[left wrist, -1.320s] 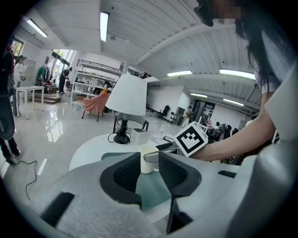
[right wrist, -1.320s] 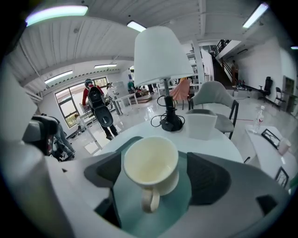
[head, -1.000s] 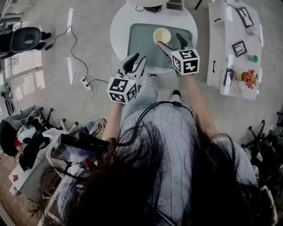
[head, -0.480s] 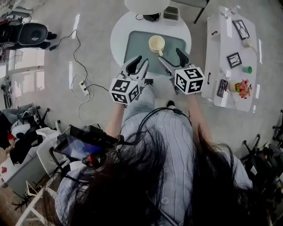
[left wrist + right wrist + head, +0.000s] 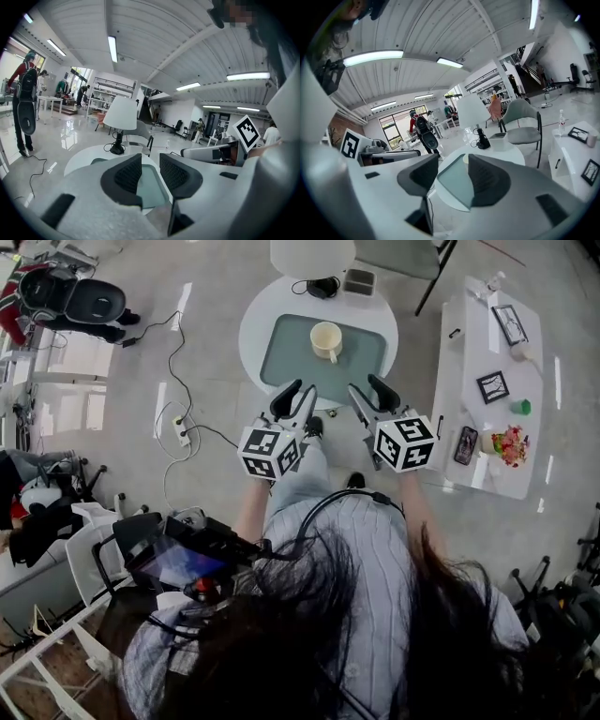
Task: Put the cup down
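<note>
Cup [image 5: 326, 339] stands on green mat [image 5: 281, 357]; left gripper [image 5: 297, 393] narrowly parted, empty; right gripper [image 5: 366, 386] closing, empty, both clear of cup

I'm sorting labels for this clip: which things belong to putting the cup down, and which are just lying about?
Job in hand:
cup, standing on the green mat
round table
right gripper, short of the table, jaws closing, nothing between them

Lying about:
lamp
picture frame
phone
flowers
power strip
</note>
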Tool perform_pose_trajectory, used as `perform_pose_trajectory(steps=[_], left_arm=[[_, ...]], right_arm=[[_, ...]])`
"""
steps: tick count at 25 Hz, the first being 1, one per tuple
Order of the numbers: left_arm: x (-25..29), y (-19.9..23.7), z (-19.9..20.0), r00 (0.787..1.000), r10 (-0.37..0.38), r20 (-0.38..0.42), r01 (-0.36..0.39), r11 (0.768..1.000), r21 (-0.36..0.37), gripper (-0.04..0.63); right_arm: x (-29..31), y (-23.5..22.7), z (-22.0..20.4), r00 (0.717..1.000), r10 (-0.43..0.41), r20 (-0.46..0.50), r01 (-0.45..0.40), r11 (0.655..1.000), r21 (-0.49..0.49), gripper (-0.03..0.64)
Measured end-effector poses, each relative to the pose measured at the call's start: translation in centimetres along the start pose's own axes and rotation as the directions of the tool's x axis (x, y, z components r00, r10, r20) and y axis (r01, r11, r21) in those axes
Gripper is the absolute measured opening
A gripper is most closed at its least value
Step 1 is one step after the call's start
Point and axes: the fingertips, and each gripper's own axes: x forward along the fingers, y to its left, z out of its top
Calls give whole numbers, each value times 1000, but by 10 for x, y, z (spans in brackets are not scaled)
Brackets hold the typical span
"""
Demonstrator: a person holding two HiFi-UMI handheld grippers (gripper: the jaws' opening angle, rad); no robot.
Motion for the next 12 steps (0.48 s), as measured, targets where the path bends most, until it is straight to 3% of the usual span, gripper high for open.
perform_pose_trajectory(steps=[5, 12], left_arm=[[-25, -33, -11, 998, 43, 42, -42, 999, -15, 129], [-55, -70, -25, 992, 96, 80, -93, 995, -43, 130]], right_arm=[[-40, 14, -10, 999, 40, -2, -40, 997, -62, 147], [-81, 29, -25, 996, 87, -2, -87, 993, -75, 109]])
